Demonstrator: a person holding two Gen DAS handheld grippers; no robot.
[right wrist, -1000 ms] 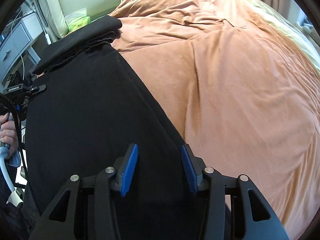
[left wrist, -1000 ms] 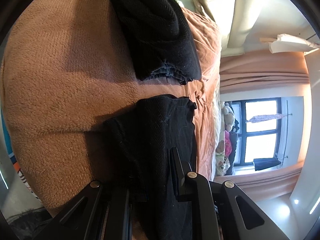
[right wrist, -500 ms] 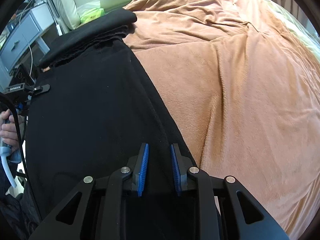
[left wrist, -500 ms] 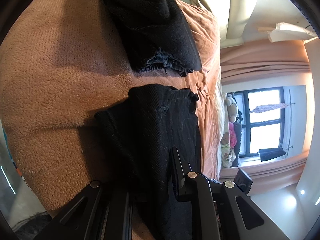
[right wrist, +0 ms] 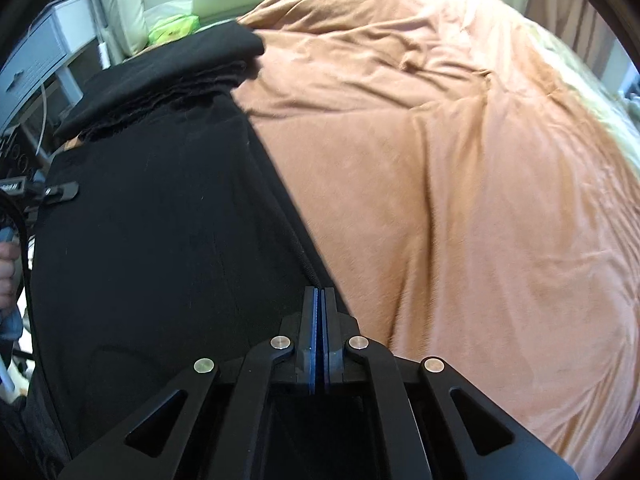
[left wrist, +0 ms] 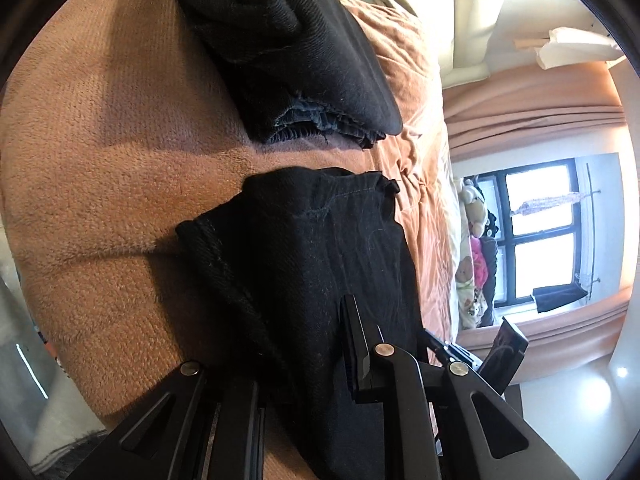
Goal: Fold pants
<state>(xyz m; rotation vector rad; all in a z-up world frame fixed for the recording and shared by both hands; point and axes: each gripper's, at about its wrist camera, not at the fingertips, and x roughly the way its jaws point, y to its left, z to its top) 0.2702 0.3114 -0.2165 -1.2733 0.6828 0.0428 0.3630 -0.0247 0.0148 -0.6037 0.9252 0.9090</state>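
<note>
While pants (right wrist: pixel 160 248) run lengthwise away, right gripper (right wrist: pixel 319 312) fingers fully closed (left gripper (left wrist: pixel 304 356) pinching fabric)

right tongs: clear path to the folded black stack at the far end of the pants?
Probably yes. The right tongs, shut at the pants edge, face the folded stack with only flat black cloth between. They'd have to open first.

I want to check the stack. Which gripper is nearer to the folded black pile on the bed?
Left. The left gripper grips the pants just short of the folded black pile; the right gripper pinches their far edge.
</note>
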